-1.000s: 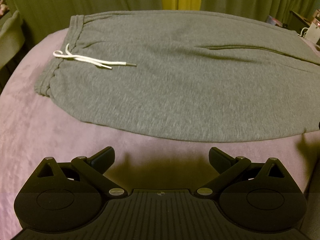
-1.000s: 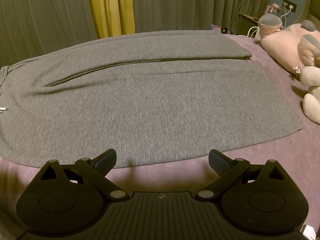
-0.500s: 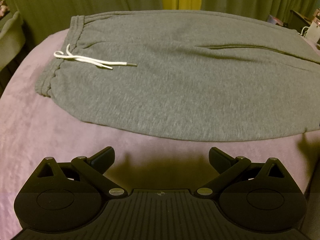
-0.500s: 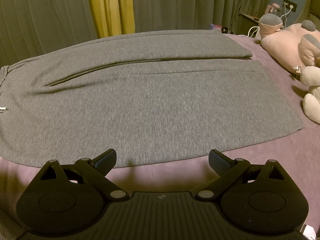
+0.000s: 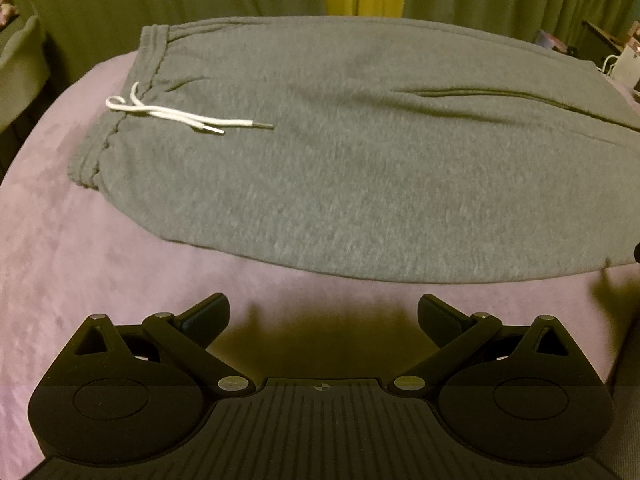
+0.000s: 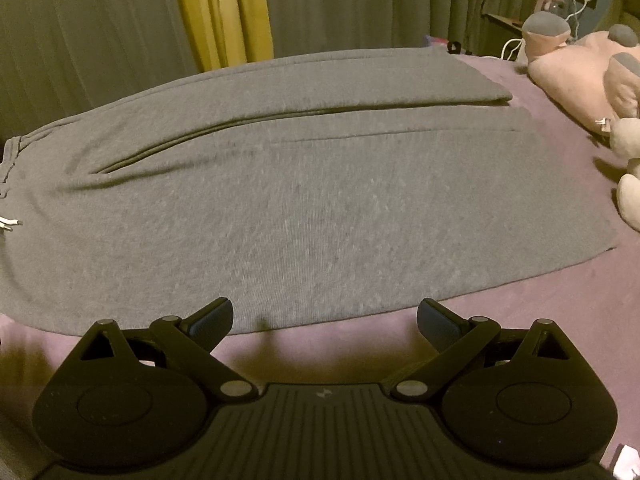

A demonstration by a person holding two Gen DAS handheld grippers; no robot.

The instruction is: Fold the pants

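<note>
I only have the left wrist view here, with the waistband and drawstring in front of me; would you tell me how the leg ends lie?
Observer: The pants are spread flat on the purple bedcover, both hems squared off toward the right.
Operator: Thank you. Is anything beside those hems?
Observer: Yes, a pink plush toy lies beyond them, apart from the fabric.
Operator: And the right gripper?
Observer: The right gripper is open at the near edge, holding nothing.

left gripper (image 5: 323,314) jaws spread wide, empty; right gripper (image 6: 325,316) same.
</note>
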